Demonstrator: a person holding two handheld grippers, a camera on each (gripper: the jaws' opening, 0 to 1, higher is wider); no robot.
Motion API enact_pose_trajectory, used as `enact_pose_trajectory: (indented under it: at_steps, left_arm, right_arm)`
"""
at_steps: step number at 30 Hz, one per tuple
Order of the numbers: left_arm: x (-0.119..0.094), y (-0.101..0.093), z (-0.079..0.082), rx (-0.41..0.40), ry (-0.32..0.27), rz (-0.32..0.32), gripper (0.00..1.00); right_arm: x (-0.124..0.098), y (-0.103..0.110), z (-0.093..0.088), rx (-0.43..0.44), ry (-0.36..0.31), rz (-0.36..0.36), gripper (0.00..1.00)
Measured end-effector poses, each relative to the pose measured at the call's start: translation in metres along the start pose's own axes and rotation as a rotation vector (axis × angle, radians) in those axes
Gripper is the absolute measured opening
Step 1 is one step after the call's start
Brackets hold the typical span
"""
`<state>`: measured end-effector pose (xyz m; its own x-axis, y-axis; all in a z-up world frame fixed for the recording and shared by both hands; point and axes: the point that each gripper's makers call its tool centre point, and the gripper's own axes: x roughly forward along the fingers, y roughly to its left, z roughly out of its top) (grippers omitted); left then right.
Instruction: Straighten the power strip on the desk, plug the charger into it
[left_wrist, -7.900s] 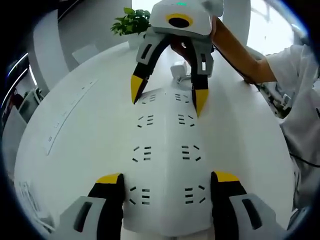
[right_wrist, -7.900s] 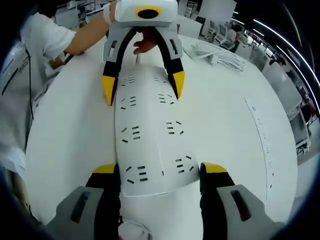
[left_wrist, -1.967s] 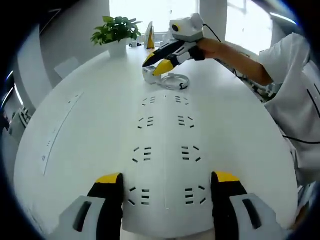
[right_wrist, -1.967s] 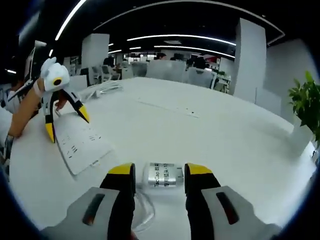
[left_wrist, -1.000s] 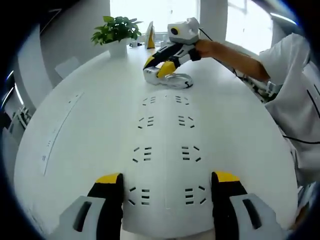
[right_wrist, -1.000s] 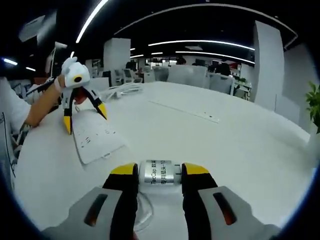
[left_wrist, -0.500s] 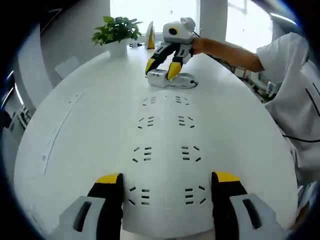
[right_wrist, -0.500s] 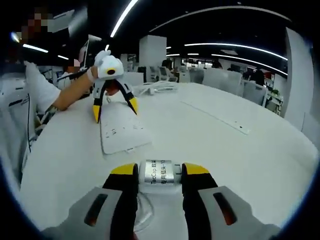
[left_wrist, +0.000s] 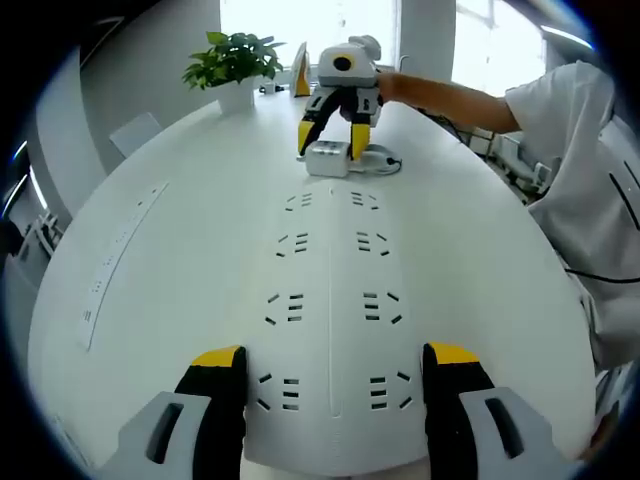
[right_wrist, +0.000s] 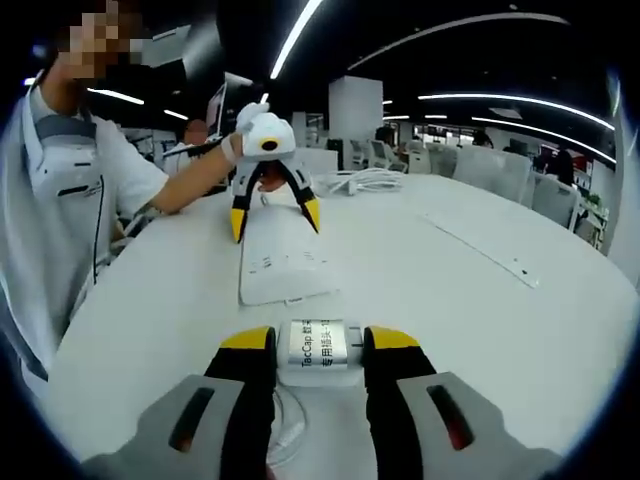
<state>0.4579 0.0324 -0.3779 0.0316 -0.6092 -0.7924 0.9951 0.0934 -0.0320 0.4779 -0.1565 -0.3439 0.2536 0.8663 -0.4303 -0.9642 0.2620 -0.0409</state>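
A white power strip (left_wrist: 330, 300) lies lengthwise on a round white desk (left_wrist: 150, 260). At its near end, the left gripper (left_wrist: 330, 385) straddles it with jaws spread, pinning that end. Just beyond its far end, the right gripper (right_wrist: 318, 352) clamps the charger (right_wrist: 318, 350), cable trailing behind. Likely risk: a slanted approach could miss the socket slots or shove the strip askew. Bare desktop lies on both sides of the strip, edges well apart.

Power strip (left_wrist: 330, 300): one
Charger (right_wrist: 317, 350): one
Grippers: two, left (left_wrist: 332, 375), right (right_wrist: 316, 356)
Potted plant (left_wrist: 232, 68): one
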Motion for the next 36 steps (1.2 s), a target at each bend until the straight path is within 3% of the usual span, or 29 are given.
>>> enact_pose_trajectory:
  at_steps: [3,7,10,14,17,20,22,24,29,32,36]
  left_arm:
    - [0.0,0.0,0.0,0.001,0.001,0.0,0.73]
    - [0.0,0.0,0.0,0.002,-0.007,-0.002,0.73]
    - [0.0,0.0,0.0,0.002,-0.001,-0.001,0.73]
    - [0.0,0.001,0.0,0.002,-0.003,-0.001,0.73]
    - [0.0,0.001,0.0,0.002,-0.004,0.0,0.73]
    - [0.0,0.001,0.0,0.002,-0.003,0.0,0.73]
    - [-0.001,0.001,0.0,0.002,-0.003,0.0,0.73]
    - [-0.001,0.001,0.001,0.001,-0.004,-0.001,0.73]
    - [-0.001,0.001,0.002,0.001,-0.004,0.0,0.73]
    - [-0.001,0.001,0.002,0.002,-0.003,-0.001,0.73]
    - [-0.001,0.001,0.002,0.002,-0.004,-0.001,0.73]
  right_arm:
    - [0.0,0.001,-0.002,0.004,0.029,-0.017,0.35]
    - [-0.015,0.0,0.014,-0.029,0.039,-0.143,0.37]
    - [-0.031,0.0,0.031,0.003,0.011,-0.33,0.41]
    - [-0.047,-0.003,0.037,0.15,-0.046,-0.578,0.43]
    - [-0.049,0.001,0.04,0.242,-0.107,-0.666,0.46]
    - [-0.051,0.0,0.035,0.288,-0.103,-0.819,0.49]
    - [-0.049,0.001,0.029,0.39,-0.136,-0.915,0.47]
    - [-0.04,0.003,0.019,0.475,-0.148,-0.956,0.45]
    - [-0.025,-0.005,-0.002,0.552,-0.136,-1.056,0.47]
    - [-0.02,-0.011,-0.015,0.574,-0.104,-1.086,0.46]
    - [-0.017,-0.016,-0.018,0.57,-0.098,-1.113,0.42]
